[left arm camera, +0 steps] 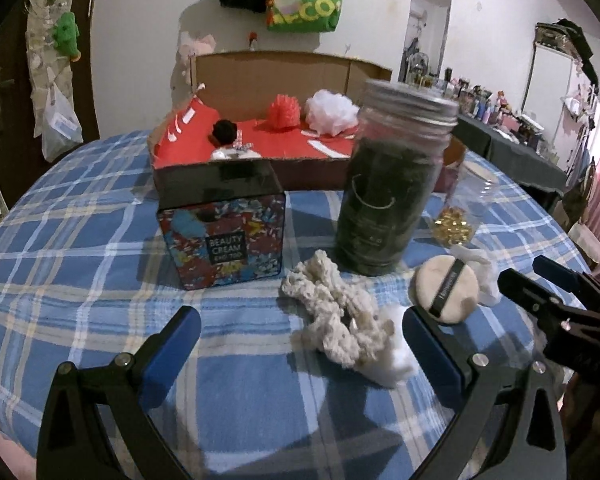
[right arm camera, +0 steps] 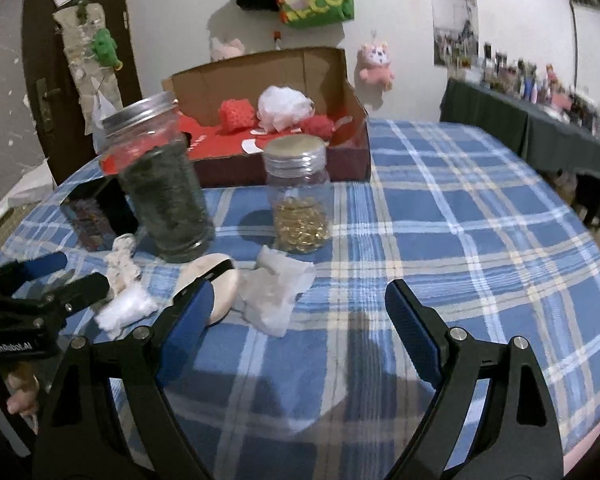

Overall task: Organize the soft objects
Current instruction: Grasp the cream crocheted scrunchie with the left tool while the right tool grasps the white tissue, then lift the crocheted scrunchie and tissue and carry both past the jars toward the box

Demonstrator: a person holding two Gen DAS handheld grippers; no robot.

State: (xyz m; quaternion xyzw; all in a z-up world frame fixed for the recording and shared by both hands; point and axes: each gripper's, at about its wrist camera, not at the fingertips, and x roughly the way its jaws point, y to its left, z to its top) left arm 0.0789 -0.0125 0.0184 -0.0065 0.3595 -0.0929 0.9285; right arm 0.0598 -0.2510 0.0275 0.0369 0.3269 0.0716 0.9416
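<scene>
I hold both grippers over the blue plaid tablecloth (right arm camera: 440, 208). My left gripper (left arm camera: 300, 336) has its jaws spread around the cream knitted scrunchie (left arm camera: 336, 312) without touching it. My right gripper (right arm camera: 300, 312) is spread wide and empty, with the crumpled white tissue (right arm camera: 276, 296) just ahead of it, and the round beige powder puff (right arm camera: 220, 284) against its left finger.

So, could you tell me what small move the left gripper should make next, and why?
Probably ease the left gripper down over the cream knitted scrunchie. Its fingers are open and the scrunchie already lies between them, outside the cardboard box.
</scene>
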